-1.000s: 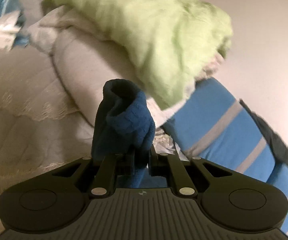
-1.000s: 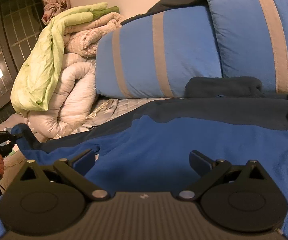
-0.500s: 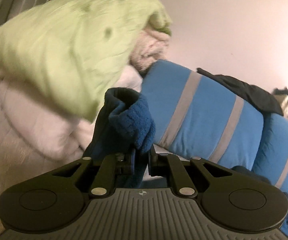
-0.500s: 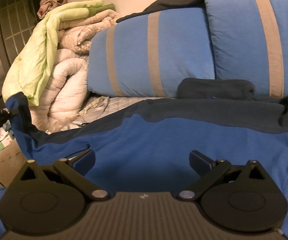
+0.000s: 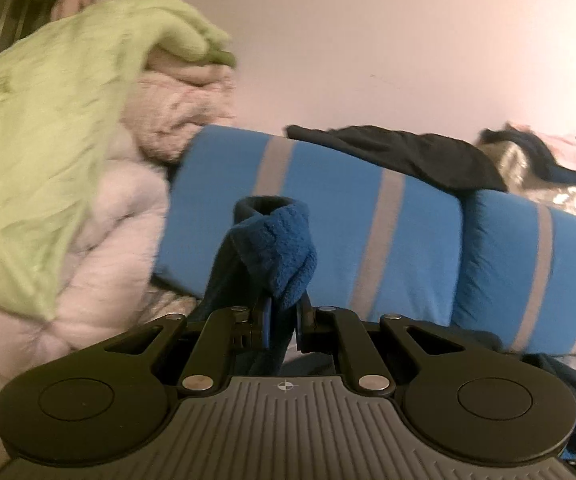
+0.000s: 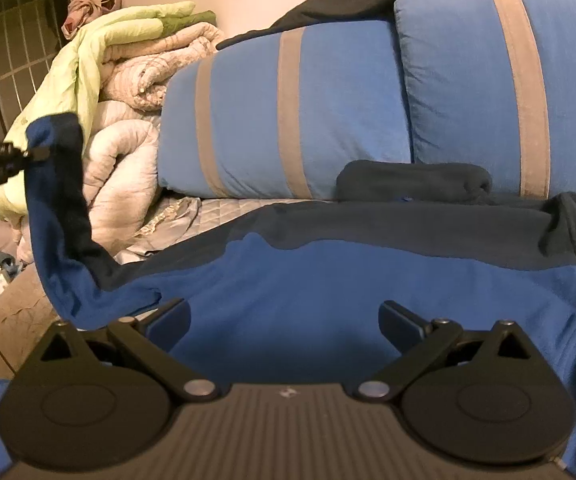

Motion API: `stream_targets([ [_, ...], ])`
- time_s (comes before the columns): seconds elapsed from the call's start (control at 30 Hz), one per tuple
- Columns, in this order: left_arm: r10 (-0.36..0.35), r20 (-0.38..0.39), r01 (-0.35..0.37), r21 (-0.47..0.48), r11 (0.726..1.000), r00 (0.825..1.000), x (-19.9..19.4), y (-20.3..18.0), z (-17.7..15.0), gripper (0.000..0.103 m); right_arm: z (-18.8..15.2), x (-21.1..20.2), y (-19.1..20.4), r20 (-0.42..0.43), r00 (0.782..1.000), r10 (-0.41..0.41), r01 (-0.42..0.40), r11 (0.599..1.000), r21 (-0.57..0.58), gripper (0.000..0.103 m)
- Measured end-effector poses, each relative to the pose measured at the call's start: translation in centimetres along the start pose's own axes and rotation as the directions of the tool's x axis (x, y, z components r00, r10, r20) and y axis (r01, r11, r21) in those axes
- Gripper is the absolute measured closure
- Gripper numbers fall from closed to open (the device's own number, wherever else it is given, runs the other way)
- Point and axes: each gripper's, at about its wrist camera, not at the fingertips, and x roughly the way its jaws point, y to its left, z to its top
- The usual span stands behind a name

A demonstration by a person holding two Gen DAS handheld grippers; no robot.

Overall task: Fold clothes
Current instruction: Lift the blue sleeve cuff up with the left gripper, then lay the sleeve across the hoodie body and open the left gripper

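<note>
One garment is in play: a blue fleece top (image 6: pixel 328 280) with a darker navy yoke, spread across the bed in front of two blue striped pillows (image 6: pixel 288 120). Its body lies fairly flat, while one sleeve (image 6: pixel 57 200) is lifted clear of the bed and hangs in a soft curve from its cuff (image 5: pixel 275 240).

That cuff is pinched in the left gripper (image 5: pixel 281 320), whose fingers are nearly closed on the bunched fleece. The right gripper (image 6: pixel 283 314) hovers low over the blue body panel with its fingers spread wide and nothing between them.

Judging by the drape, the fleece is light, thick and limp; it should sag wherever unsupported and spring back a little rather than hold a crease. The napped surface looks grippy, so slipping seems unlikely, and nothing here is fragile. Cuffs, hem and shoulder seams look like the best places to take hold, since the doubled fabric gives the fingers more to bite.

Beyond the top, a pale green quilt (image 5: pixel 47 140) and cream comforters (image 6: pixel 127 160) are piled to the left.
</note>
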Motion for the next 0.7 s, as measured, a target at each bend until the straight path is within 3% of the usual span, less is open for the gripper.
stream_targets([
  [0.7,-0.164,-0.087,0.173,0.111,0.979,0.983,3.8,-11.9,0.0,0.093,0.0,0.0,-1.8,0.002,0.999,-0.051,0.051,0.997,0.064,0.0],
])
